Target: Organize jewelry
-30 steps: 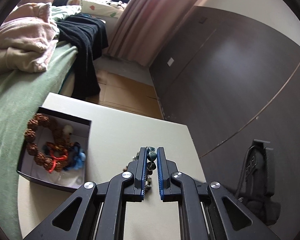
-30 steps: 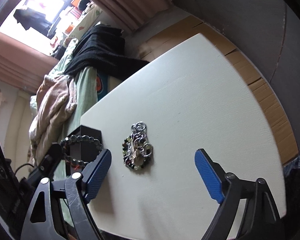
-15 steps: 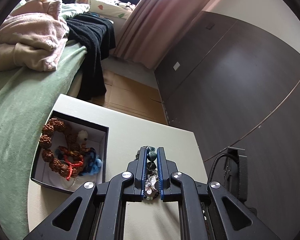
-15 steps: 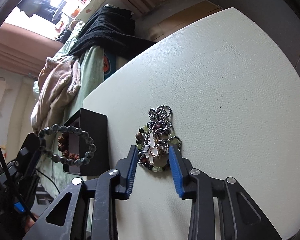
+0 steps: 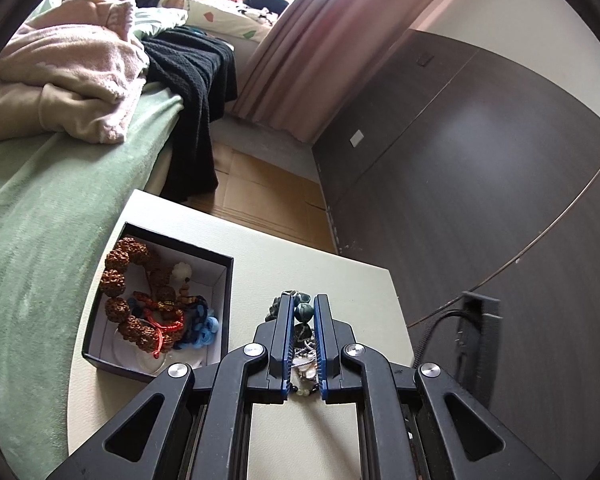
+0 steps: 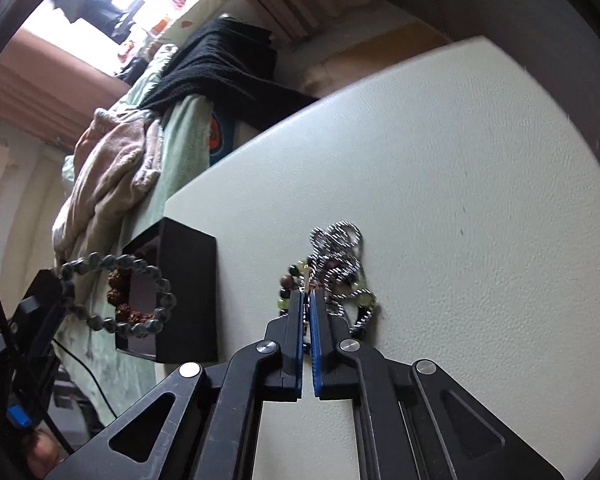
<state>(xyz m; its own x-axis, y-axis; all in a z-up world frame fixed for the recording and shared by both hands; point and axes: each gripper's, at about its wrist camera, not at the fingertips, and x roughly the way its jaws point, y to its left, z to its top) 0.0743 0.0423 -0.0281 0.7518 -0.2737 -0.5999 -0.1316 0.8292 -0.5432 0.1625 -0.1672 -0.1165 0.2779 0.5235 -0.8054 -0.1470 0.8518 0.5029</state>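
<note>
On the left side, my left gripper (image 5: pixel 304 312) is clenched on the dark green bead bracelet (image 6: pixel 116 296). In the right wrist view the bracelet hangs as an open ring in the air, in front of the black box (image 5: pixel 156 304). One second ago the box sat further to the left in the left wrist view; now it is nearer the middle, so I judge the bracelet is on its way to the box but is not yet over the opening. Inside the box there are already the big brown bead bracelet (image 5: pixel 128 300) and some red and blue cords (image 5: pixel 188 320).

In the middle, the pile of jewelry (image 6: pixel 336 272) lies on the table (image 6: pixel 480 200), just beside the box. The biggest change is at my right gripper (image 6: pixel 309 300): a second ago its jaws were wide open on both sides of the pile; now they are almost together, pinching something thin at the near edge of the pile. Nothing is lifted yet, so the second pickup is only beginning.

The table is a pale, slightly grained surface. To the left is the bed (image 5: pixel 40 220) with a green cover, a pink blanket (image 5: pixel 68 76) and a black garment (image 5: pixel 196 92). To the right are the curtain (image 5: pixel 308 48) and the dark wall panels (image 5: pixel 480 160).
</note>
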